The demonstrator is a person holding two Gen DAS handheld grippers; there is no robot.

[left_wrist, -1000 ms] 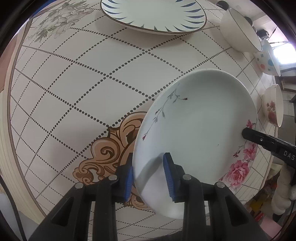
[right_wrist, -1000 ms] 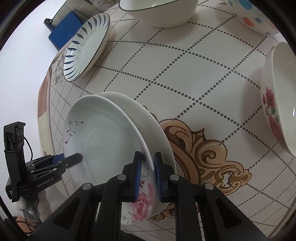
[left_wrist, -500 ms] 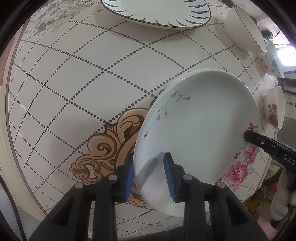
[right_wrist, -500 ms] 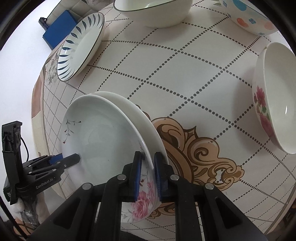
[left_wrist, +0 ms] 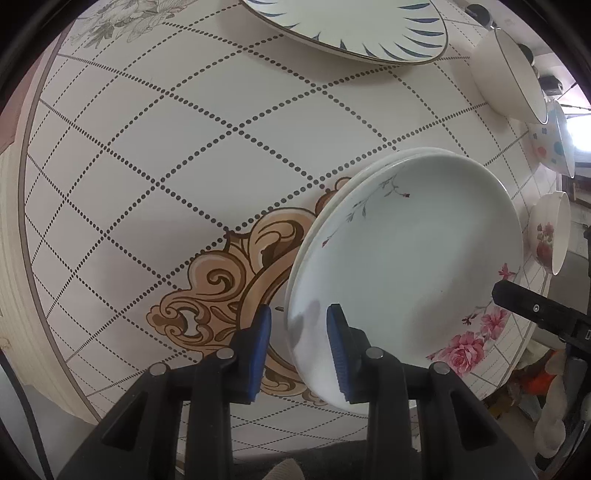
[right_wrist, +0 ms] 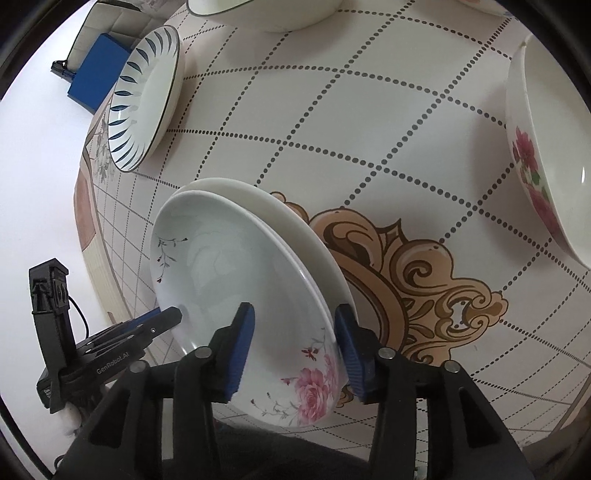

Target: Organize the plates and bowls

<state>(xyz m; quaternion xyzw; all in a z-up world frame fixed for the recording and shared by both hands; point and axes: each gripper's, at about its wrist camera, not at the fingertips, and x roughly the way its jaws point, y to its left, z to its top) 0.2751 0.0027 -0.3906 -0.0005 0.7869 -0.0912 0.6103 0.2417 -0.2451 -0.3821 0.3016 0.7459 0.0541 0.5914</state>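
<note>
With the rose plate [right_wrist: 240, 295] nested on its twin, both grippers, left gripper [left_wrist: 299, 347] and right gripper [right_wrist: 293, 347], are standing wide, releasing; the striped plate [right_wrist: 142, 99] is waiting at eleven o'clock.

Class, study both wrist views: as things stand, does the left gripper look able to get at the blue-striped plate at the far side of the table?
Probably yes. The left gripper is open, straddling the floral plate's rim. Only bare tablecloth lies between it and the blue-striped plate.
</note>
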